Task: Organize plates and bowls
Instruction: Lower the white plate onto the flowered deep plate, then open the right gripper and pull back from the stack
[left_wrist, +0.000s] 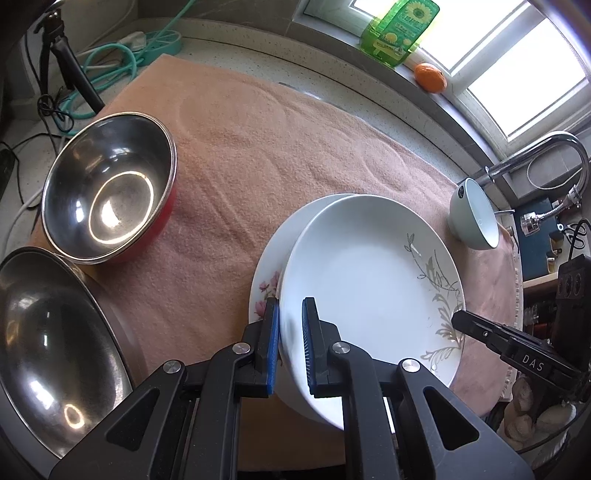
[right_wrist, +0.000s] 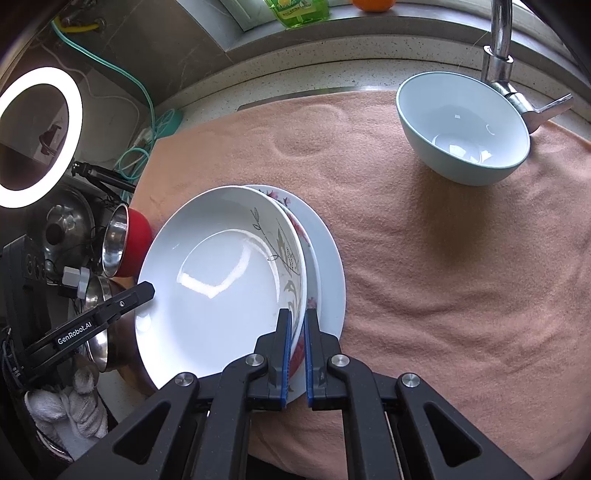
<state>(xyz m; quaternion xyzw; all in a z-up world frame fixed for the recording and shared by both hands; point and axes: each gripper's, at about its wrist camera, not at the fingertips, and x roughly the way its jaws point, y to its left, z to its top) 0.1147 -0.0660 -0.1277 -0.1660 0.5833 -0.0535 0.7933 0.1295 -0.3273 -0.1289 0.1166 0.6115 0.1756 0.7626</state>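
Two grippers grip one dish between them: the white deep plate with a grey leaf pattern (left_wrist: 369, 280) (right_wrist: 221, 273). My left gripper (left_wrist: 290, 345) has its blue-padded jaws nearly closed, pinching the plate's rim on one side, and my right gripper (right_wrist: 295, 354) is clamped just as tightly on the opposite rim. In the right wrist view the left gripper's black finger reaches the plate's far edge; in the left wrist view the right gripper's black finger does likewise.

The plate sits tilted over a flat white plate with pink flowers (left_wrist: 264, 291) (right_wrist: 325, 273), which lies on the salmon-pink cloth (left_wrist: 258, 155) (right_wrist: 443, 277) covering the counter. I cannot tell whether the two plates touch.

On the cloth, well apart from the plates, a pale green ceramic bowl with a white inside (left_wrist: 474, 218) (right_wrist: 463, 129) stands just beside the chrome faucet (left_wrist: 546, 155) (right_wrist: 502, 48). On the other side, a steel bowl with a red outside (left_wrist: 110, 188) (right_wrist: 125, 243) rests on the cloth, and a larger steel bowl (left_wrist: 51, 354) sits near it.
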